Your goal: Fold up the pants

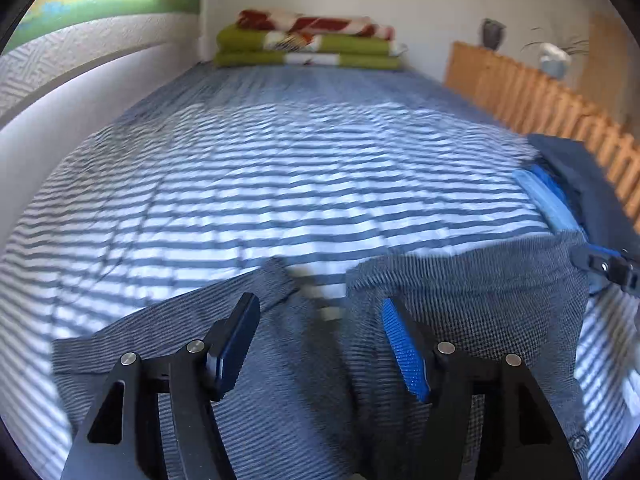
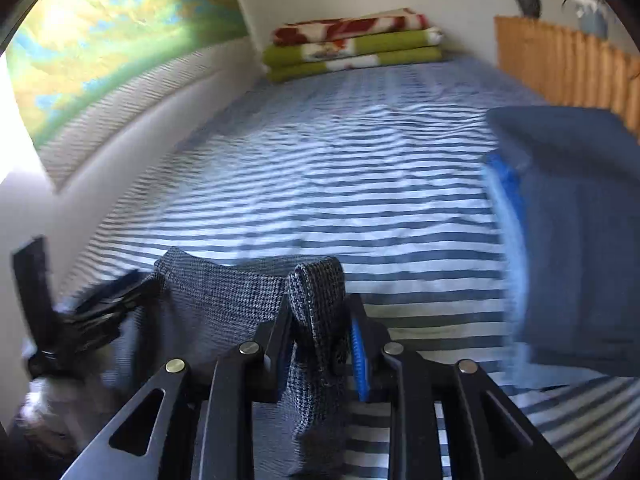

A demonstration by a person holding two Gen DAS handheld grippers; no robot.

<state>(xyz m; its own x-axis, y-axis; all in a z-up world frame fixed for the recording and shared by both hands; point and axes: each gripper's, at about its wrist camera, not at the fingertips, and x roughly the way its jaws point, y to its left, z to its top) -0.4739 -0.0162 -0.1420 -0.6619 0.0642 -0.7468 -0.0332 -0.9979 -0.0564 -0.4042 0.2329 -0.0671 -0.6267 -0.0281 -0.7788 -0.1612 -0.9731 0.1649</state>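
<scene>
Pants [image 1: 304, 360]: grey, finely checked weave, spread low on the striped bedsheet [image 1: 280, 184], at the end of the bed far from the stack of blankets [image 1: 308, 46]. In the left wrist view the cloth lies in two lobes with a gap of sheet between them; a button shows near the lower right edge. The picture is blurred there.
Pants, lifted part [image 2: 316, 320]: in the right wrist view a doubled-over fold of the cloth stands up off the sheet, and the rest trails to the left of it.
Left gripper [image 1: 316, 344]: jaws set wide apart above the pants, nothing between the pads, no cloth pinched.
Right gripper [image 2: 320, 352]: jaws drawn in on the raised fold, with cloth filling the gap between the blue pads; it has hold of the pants.
Folded clothes [image 2: 576, 232]: a dark blue pile with brighter blue layers at its edge, lying on the sheet to the right of the pants, nearer the blankets than the pants are, apart from them in the right wrist view.
Blankets: green, red and white, stacked at the far end of the bed against the wall.
Wooden slat panel [image 1: 540, 100]: along the right side of the bed, running from the blankets' end.
In the way: the open stretch of sheet between pants and blankets holds only stripes.
</scene>
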